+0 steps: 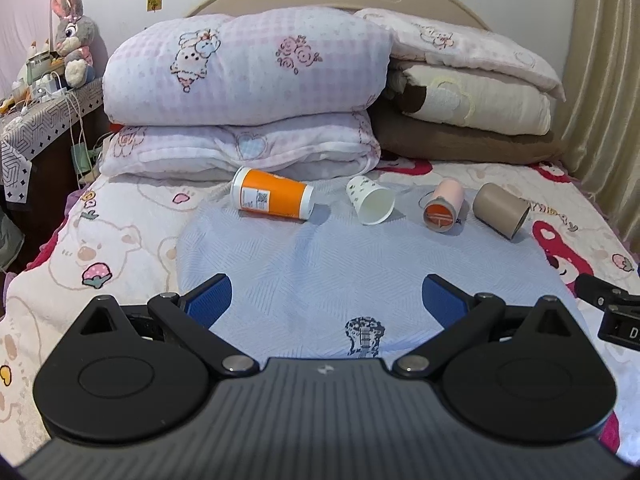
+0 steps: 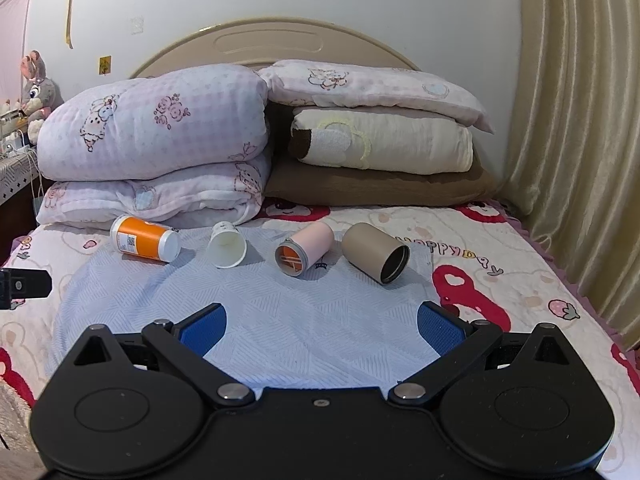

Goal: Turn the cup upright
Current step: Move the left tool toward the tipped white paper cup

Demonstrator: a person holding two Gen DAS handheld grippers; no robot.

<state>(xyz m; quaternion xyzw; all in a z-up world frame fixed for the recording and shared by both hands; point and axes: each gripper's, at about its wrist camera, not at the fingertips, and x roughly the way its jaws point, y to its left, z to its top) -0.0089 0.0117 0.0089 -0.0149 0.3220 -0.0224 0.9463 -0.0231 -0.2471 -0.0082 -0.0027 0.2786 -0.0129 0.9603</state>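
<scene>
Several cups lie on their sides in a row on a light blue cloth (image 1: 320,264) (image 2: 256,320) on the bed. From left to right: an orange cup (image 1: 272,199) (image 2: 145,243), a white paper cup (image 1: 371,205) (image 2: 226,249), a pink cup (image 1: 443,211) (image 2: 305,253) and a tan cup (image 1: 500,210) (image 2: 374,252). My left gripper (image 1: 327,300) is open and empty, well short of the cups. My right gripper (image 2: 322,326) is open and empty, also short of them.
Folded quilts and pillows (image 1: 248,92) (image 2: 160,148) are stacked behind the cups against the headboard. A bedside table with a plush rabbit (image 1: 74,36) stands at the left. A curtain (image 2: 568,140) hangs at the right. The right gripper's edge (image 1: 612,312) shows in the left wrist view.
</scene>
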